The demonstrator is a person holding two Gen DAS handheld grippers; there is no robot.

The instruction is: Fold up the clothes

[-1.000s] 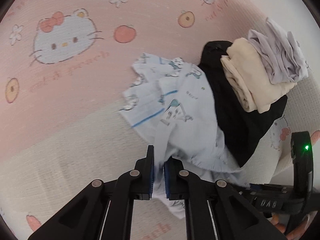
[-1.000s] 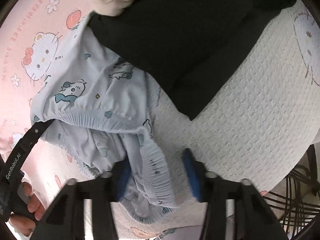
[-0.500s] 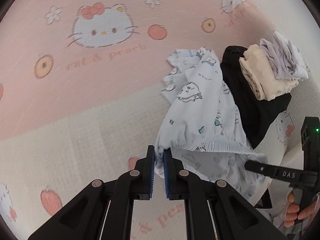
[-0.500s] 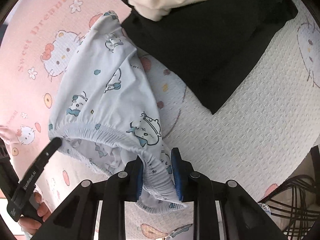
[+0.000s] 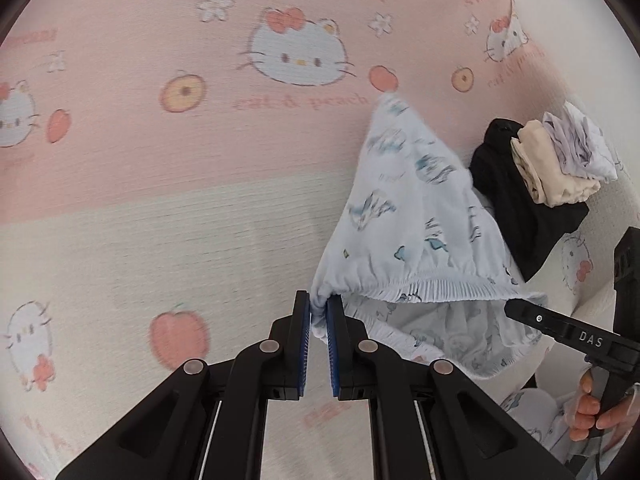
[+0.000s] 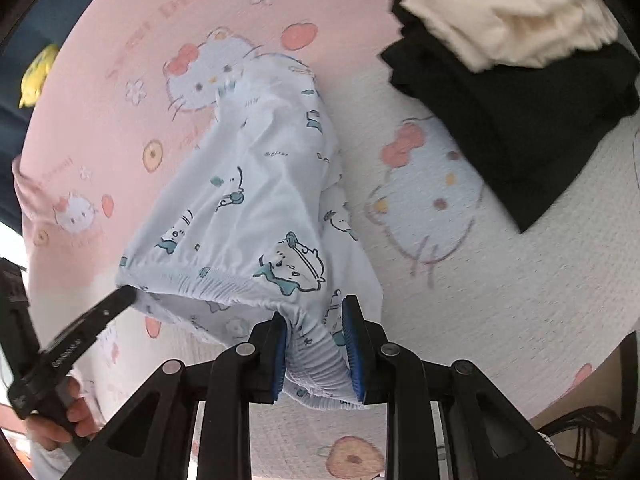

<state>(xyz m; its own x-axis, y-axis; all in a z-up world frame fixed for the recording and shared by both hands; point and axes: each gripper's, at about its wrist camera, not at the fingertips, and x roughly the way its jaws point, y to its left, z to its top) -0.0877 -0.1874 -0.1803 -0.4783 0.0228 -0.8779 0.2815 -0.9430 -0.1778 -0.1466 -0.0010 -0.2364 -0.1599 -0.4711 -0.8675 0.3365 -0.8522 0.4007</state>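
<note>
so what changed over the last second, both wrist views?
The right gripper closed on the elastic waistband of the light blue printed shorts; a second ago its jaws stood open around it. The left gripper kept its pinch on the other waistband end. Together they lifted and spread the shorts away from the black garment. The folded stack and the bedspread stayed put.

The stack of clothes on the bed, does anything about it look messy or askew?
Yes. On the black garment, the cream garment is roughly folded, but the pale lilac garment on top is crumpled and bunched rather than folded. The stack sits near the bedspread's edge.
</note>
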